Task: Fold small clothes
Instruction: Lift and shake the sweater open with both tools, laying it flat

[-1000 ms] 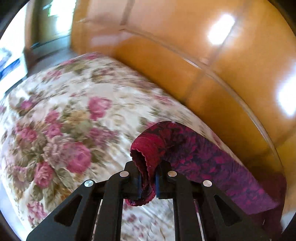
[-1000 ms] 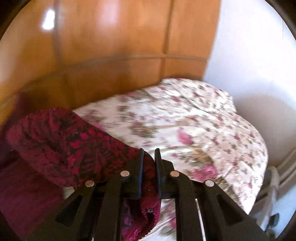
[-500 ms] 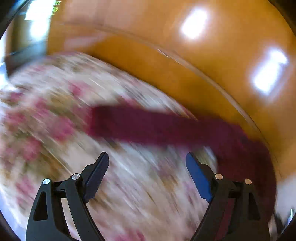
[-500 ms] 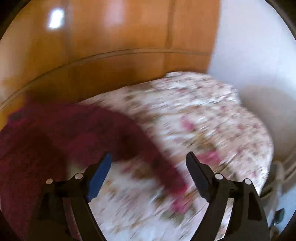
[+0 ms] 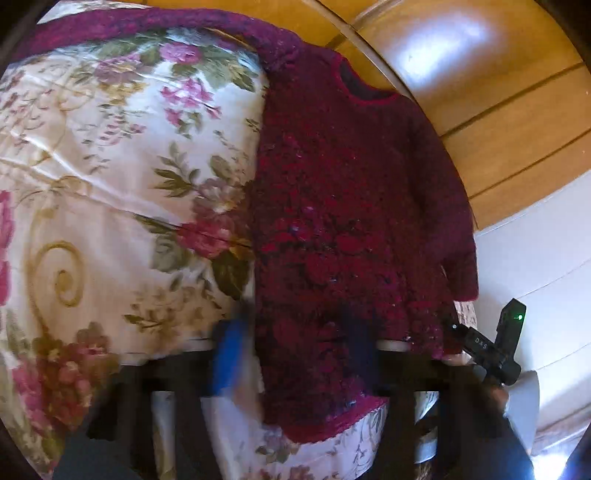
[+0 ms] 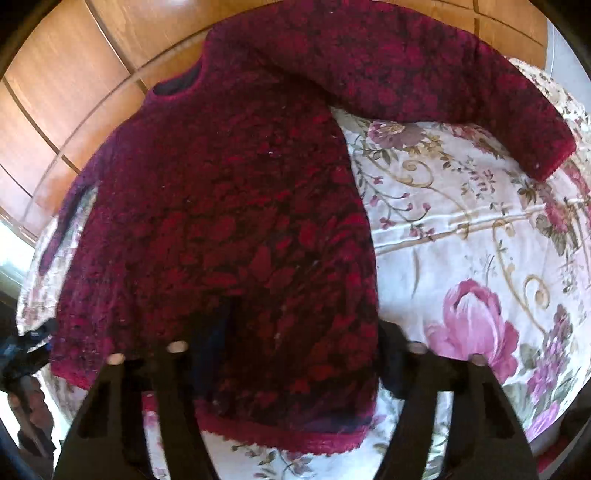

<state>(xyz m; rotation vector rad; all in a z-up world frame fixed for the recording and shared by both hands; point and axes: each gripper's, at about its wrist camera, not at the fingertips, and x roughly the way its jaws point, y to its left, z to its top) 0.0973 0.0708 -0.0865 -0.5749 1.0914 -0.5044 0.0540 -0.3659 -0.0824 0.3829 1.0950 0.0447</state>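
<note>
A small dark red knitted sweater (image 5: 343,229) lies flat on the floral bedspread (image 5: 110,206), neck toward the wooden headboard, one sleeve (image 5: 147,22) stretched out sideways. It also shows in the right wrist view (image 6: 229,221), with that sleeve (image 6: 424,62) at the upper right. My left gripper (image 5: 291,354) is open and blurred, above the sweater's hem. My right gripper (image 6: 303,354) is open, also above the hem, holding nothing. Part of the right gripper (image 5: 495,347) shows at the lower right of the left wrist view.
A glossy wooden headboard (image 5: 480,74) runs behind the bed. A white wall (image 5: 535,258) is on the right in the left wrist view. The floral bedspread (image 6: 480,240) extends beside the sweater.
Both grippers let go of the sleeve cuffs and opened, then pulled back toward the hem. The sweater now lies spread flat on the bed.
</note>
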